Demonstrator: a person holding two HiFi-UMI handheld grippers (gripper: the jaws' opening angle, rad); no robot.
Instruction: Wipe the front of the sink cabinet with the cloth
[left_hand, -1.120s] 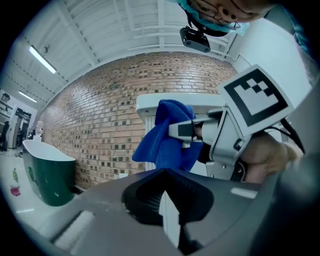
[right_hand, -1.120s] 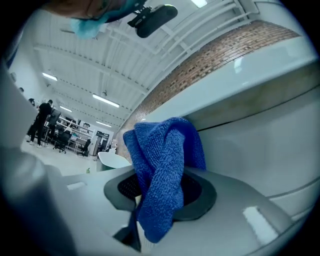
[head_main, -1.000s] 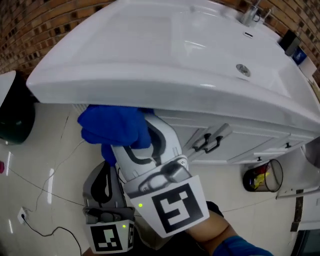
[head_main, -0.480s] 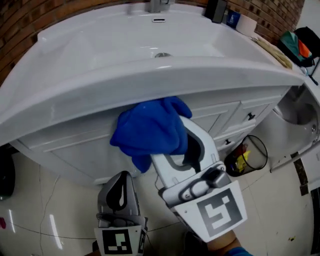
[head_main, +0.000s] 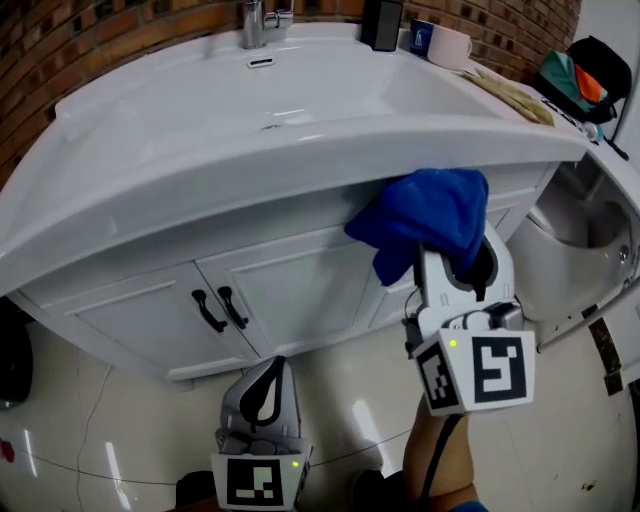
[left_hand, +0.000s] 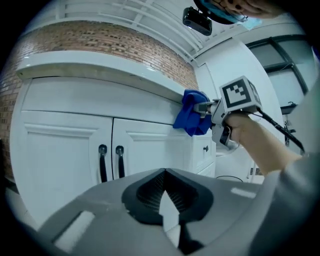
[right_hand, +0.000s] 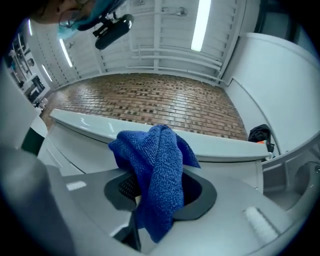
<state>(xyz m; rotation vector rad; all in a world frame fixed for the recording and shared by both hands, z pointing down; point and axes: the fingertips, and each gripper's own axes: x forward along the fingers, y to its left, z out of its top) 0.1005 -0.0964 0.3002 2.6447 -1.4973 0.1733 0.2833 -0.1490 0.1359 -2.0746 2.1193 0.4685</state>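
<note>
The blue cloth (head_main: 425, 222) is bunched in my right gripper (head_main: 452, 262), which is shut on it. The cloth presses on the white sink cabinet front (head_main: 300, 275) just under the basin rim (head_main: 300, 150), to the right of the two doors with black handles (head_main: 215, 308). In the right gripper view the cloth (right_hand: 159, 167) hangs over the jaws of the right gripper (right_hand: 155, 197) and hides the fingertips. My left gripper (head_main: 262, 392) hangs low before the cabinet, shut and holding nothing. The left gripper (left_hand: 167, 202) view shows the doors (left_hand: 65, 155), the cloth (left_hand: 191, 112) and the right gripper (left_hand: 222, 107).
On the counter stand a faucet (head_main: 255, 20), a dark dispenser (head_main: 380, 22) and a cup (head_main: 450, 44). A bag (head_main: 580, 75) lies at the far right. A white fixture (head_main: 570, 250) stands right of the cabinet, and a dark object (head_main: 10, 360) sits at the left on the tiled floor.
The right gripper has carried the cloth rightward along the cabinet's top front, from the left end to right of the doors. The left gripper has stayed low and shut.
</note>
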